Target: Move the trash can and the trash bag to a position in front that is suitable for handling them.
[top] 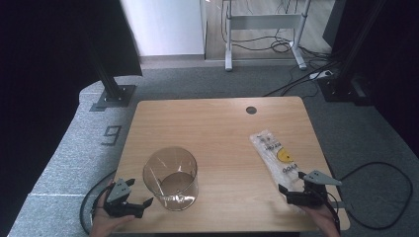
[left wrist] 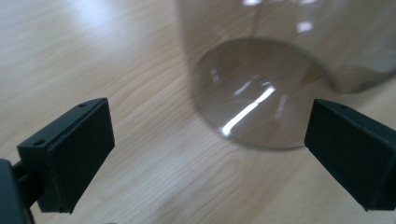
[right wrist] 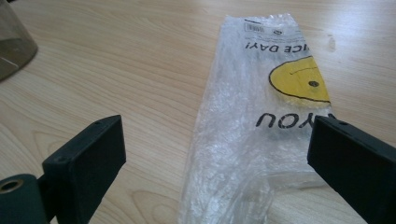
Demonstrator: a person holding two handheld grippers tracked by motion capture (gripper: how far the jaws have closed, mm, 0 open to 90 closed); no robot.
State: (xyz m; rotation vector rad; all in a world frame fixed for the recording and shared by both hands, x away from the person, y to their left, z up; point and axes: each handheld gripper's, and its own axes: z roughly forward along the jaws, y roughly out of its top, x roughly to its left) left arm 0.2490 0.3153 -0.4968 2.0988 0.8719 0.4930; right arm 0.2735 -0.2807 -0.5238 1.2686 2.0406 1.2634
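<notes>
Two hand-held grippers over a light wooden table.
Left gripper gapes beside a clear smoky plastic cylinder; right gripper gapes above a crinkled smiley-printed plastic bag.

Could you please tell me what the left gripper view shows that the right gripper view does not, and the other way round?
The left gripper view alone shows the round base of the clear smoky plastic cylinder container close up, between and beyond the open left tongs. The right gripper view alone shows the crinkled clear plastic bag with a yellow smiley face, lying flat between the open right tongs. Both share the light wooden table; the container also edges into the right gripper view's top left corner.
</notes>
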